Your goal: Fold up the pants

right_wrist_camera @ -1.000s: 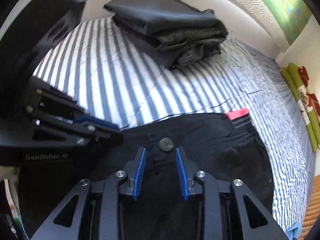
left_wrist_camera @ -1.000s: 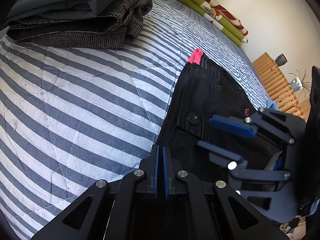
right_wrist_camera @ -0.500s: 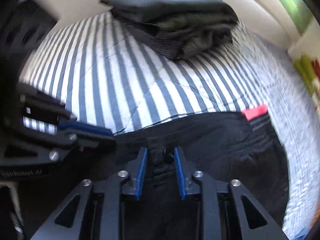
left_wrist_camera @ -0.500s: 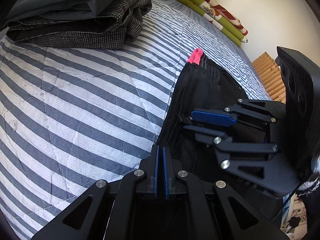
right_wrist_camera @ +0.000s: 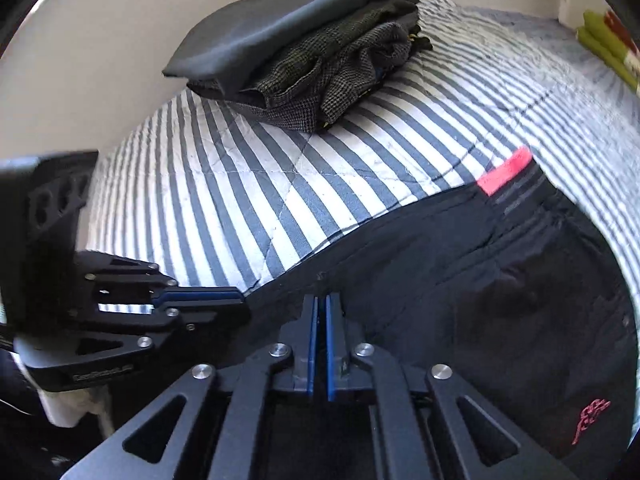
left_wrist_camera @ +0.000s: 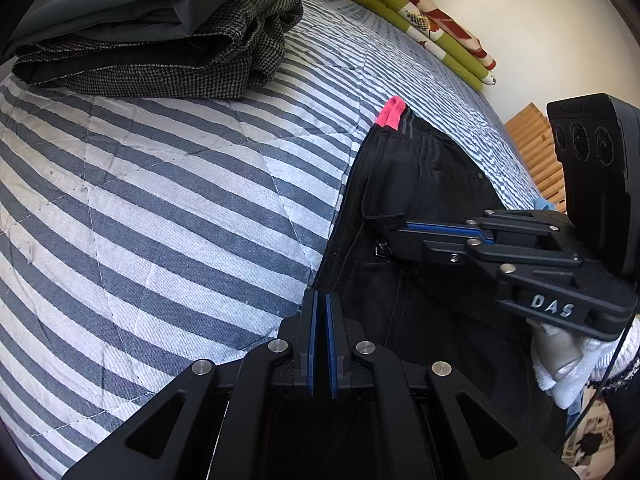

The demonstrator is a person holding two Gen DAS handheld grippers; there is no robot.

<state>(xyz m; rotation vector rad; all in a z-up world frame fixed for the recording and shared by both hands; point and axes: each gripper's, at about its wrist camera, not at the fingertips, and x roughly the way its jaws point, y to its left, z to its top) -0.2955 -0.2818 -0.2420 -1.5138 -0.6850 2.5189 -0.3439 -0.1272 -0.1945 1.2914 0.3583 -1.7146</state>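
Black pants with a pink tag lie flat on the striped bedspread, waistband towards me. My left gripper is shut on the waistband's near edge, black cloth running in between its blue pads. In the right wrist view it shows at the left, at the pants' edge. My right gripper is closing tight on the middle of the waistband, pads pressed on a pinch of fabric where the button was. In the left wrist view it comes in from the right.
A stack of folded dark and houndstooth clothes sits at the far end of the bed. A folded green flowered blanket lies along the wall. A wooden slatted frame stands beyond the bed's right side. A red logo marks the pants.
My right gripper rolled, slid along the waistband towards the left gripper and closed over the button area. The left gripper stayed shut in place.
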